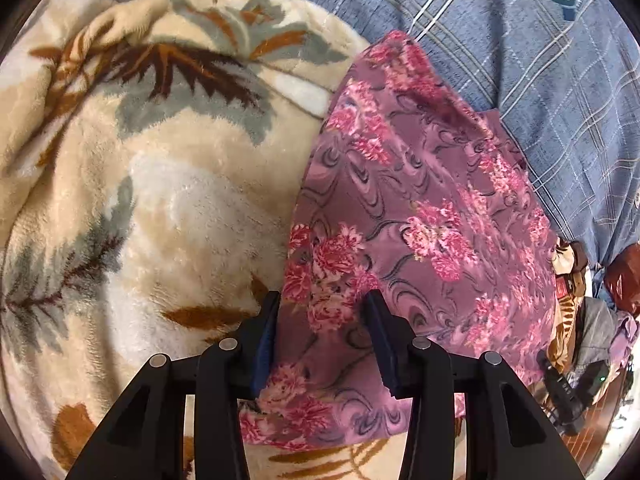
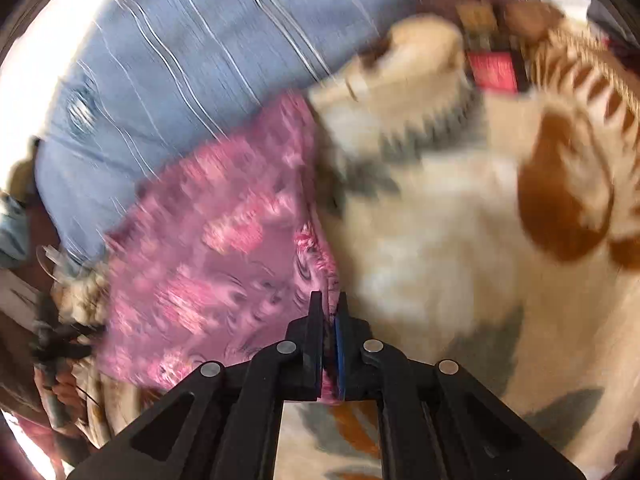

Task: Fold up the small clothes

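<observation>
Black gripper fingers fill the bottom of the left wrist view: the left gripper [image 1: 322, 334] points steeply down with its jaws standing partly apart, blue pads facing inward. Between and beneath the jaws lies the near-left part of the pink floral cloth [image 1: 420, 232]; the pads are not pressed together on it, and whether either pad touches the fabric cannot be told. This cloth lies spread on a cream fleece blanket [image 1: 132, 208] printed with grey and brown leaves, its left edge running from the left finger up toward the top centre of the view. Its far side meets a blue checked fabric [image 1: 540, 92], which covers the upper right. At the right edge, beyond the blanket, a dark device with a small green light [image 1: 592, 376] rests among bundled items. In the right wrist view, much blurred, the right gripper [image 2: 330, 312] has its jaws brought nearly together, pinching a folded edge of the pink floral cloth [image 2: 208, 248] between the pads. From the grip the cloth spreads to the left and upward. The cream fleece blanket [image 2: 440, 248] occupies the right half of the view, and the blue checked fabric [image 2: 180, 80] lies beyond the cloth at the upper left.
</observation>
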